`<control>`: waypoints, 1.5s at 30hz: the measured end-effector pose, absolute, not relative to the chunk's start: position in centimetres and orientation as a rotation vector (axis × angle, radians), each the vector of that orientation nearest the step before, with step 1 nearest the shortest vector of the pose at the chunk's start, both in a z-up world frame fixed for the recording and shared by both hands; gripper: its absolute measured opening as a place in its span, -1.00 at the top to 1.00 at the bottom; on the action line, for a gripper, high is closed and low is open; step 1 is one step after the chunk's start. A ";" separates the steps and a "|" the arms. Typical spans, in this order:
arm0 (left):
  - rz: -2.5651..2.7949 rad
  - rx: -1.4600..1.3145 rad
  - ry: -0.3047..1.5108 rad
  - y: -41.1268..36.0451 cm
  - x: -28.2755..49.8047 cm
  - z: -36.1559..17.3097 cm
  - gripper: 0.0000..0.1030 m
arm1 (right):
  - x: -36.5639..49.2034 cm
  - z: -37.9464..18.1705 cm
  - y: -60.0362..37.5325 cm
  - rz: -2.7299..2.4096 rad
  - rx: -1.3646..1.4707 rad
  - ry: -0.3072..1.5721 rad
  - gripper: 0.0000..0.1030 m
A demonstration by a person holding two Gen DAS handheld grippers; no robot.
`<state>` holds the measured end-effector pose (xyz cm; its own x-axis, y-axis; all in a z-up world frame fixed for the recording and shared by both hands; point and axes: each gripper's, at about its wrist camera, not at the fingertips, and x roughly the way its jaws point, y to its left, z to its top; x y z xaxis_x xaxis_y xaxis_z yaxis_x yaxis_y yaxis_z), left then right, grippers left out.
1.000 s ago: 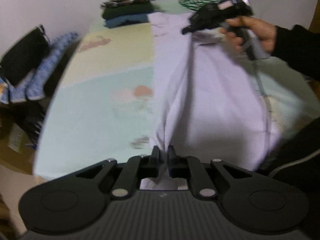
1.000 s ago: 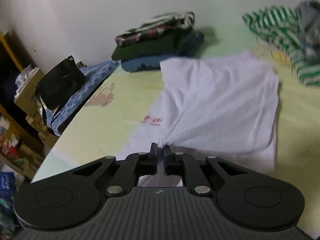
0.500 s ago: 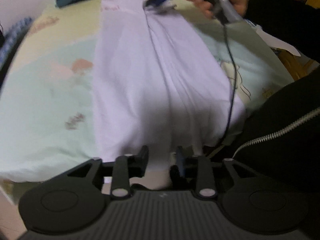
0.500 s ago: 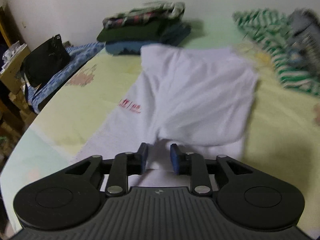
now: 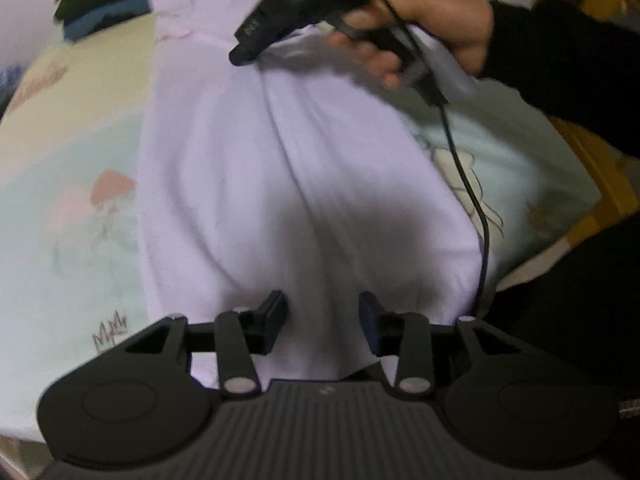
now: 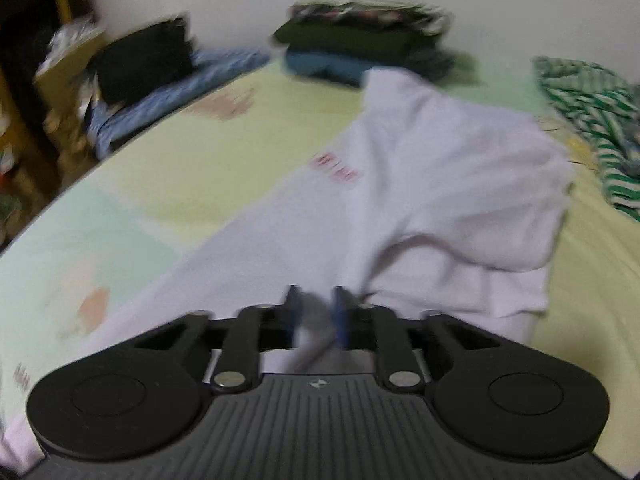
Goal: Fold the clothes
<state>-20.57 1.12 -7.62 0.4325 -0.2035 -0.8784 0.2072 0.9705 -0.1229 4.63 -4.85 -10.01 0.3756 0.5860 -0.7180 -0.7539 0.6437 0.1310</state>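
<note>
White cotton T-shirt [image 5: 288, 168] with a small red print [image 6: 335, 168] lies spread lengthwise on a bed covered by a pale yellow-and-mint cartoon-print sheet [image 5: 76, 128], its hem at the near edge and its shoulders toward the far wall. The cloth is creased down the middle, and in the right wrist view one side is doubled over on itself in a loose fold.

The left hand-held gripper [image 5: 323, 322] hangs over the near hem with its jaws apart; white cloth shows in the gap beneath them, but the pads do not press on it. The right hand-held gripper [image 6: 316, 314], seen from the left wrist view as a black tool gripped by a bare hand [image 5: 420, 28] in a black sleeve [image 5: 560, 68], sits over the far part of the shirt. Its jaws are closing, and a bunched ridge of white fabric stands between the blue-edged pads, which appear to pinch it; motion blur keeps the contact from being sharp. A black cable [image 5: 472, 196] trails from that tool across the right side of the shirt toward the near edge of the bed.

At the far end of the bed, close to the wall, sits a stack of folded clothes [image 6: 360, 44]: a patterned piece on top, dark green below it, blue at the bottom. To the far right lies a crumpled green-and-white striped garment [image 6: 592, 120]. Off the bed's left edge are a black bag [image 6: 144, 64] and a blue patterned cloth [image 6: 180, 88].
</note>
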 end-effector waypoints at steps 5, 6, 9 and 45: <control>-0.210 0.051 1.012 3.6 -21.9 -5.4 -0.19 | 1.8 -8.5 -5.3 0.978 -0.217 0.802 0.54; -0.180 0.055 1.015 4.5 -21.6 -5.5 -0.16 | 0.8 -8.3 -5.3 1.033 -0.211 0.816 0.50; -0.070 0.044 1.053 7.3 -19.5 -6.4 0.01 | -2.2 -8.6 -5.6 1.144 -0.224 0.896 0.41; 0.290 -0.023 0.887 12.6 -10.4 0.9 -0.68 | -14.8 -9.6 -7.0 0.751 -0.268 0.944 0.15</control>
